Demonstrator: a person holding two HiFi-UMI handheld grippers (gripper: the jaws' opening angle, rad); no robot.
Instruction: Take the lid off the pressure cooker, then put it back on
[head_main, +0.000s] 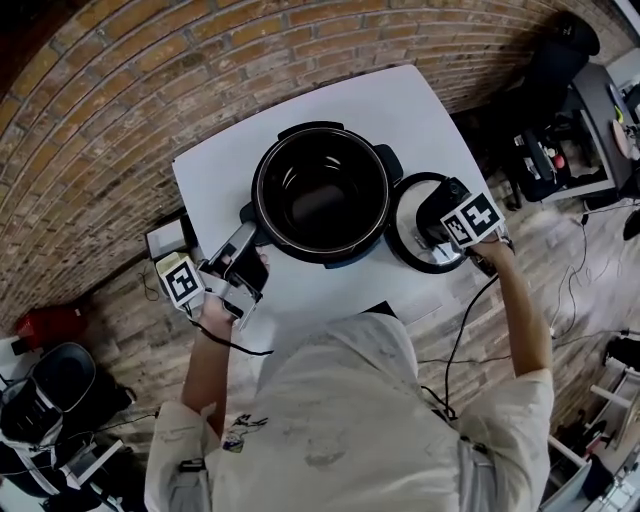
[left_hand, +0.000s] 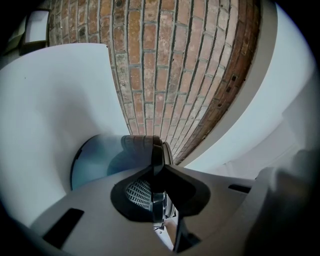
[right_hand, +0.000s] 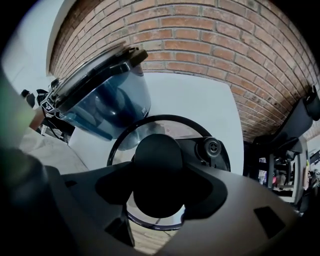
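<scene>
Pressure cooker (head_main: 320, 195): round, black, open. Left gripper (left_hand: 155, 185), narrow, pinches its handle (left_hand: 142, 145). Right gripper (right_hand: 157, 192), wide, clamps smooth domed knob (right_hand: 156, 160) of lid (head_main: 405, 228) beside it; valve (right_hand: 214, 147) shows in right gripper view only.

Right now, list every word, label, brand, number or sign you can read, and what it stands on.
None can be read anywhere.
The marker cube on the left claw: black-and-white square pattern, no letters.
The marker cube on the right claw: same, no letters.
The shirt print: too small to read.
The pressure cooker and lid: no label visible.
</scene>
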